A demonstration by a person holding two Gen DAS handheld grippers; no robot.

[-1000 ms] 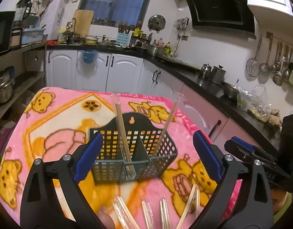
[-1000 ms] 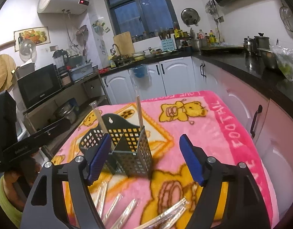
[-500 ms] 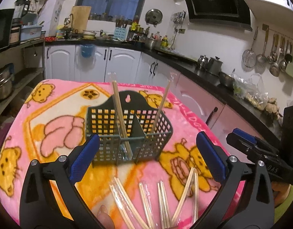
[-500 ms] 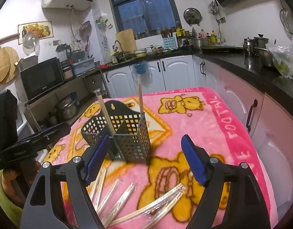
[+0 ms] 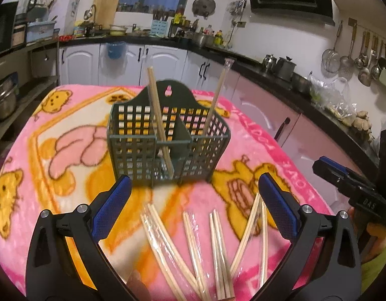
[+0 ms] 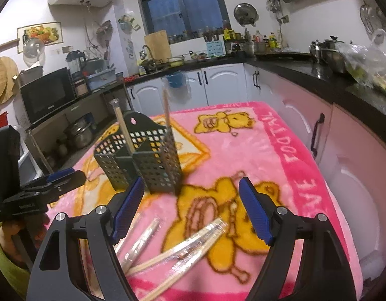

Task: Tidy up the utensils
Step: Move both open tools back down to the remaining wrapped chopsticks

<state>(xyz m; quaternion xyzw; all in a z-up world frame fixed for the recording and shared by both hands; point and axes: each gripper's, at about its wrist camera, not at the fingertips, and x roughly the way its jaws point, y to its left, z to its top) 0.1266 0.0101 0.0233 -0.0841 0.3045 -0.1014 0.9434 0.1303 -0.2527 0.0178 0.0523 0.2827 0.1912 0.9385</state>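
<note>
A dark green mesh utensil basket (image 5: 167, 148) (image 6: 142, 160) stands upright on the pink bear-print blanket (image 5: 67, 138), split into two compartments. One wrapped chopstick pair (image 5: 159, 120) leans in the left compartment, another (image 5: 215, 100) in the right. Several wrapped chopstick pairs (image 5: 193, 248) (image 6: 182, 248) lie loose on the blanket in front of the basket. My left gripper (image 5: 193, 200) hangs open above these loose pairs, nothing between its fingers. My right gripper (image 6: 191, 205) is open too, above the pairs on the basket's right side, holding nothing.
The blanket-covered table ends close to pink cabinet fronts (image 6: 343, 155) on the right. Kitchen counters (image 5: 167, 42) with pots and bottles run along the back and right. Shelves with a microwave (image 6: 44, 92) stand on the left. The other gripper (image 5: 353, 185) shows at the right edge.
Both grippers pulled back from the basket and sank lower, so more of the loose chopstick pairs now show between their fingers. The basket and its two pairs have not moved.
</note>
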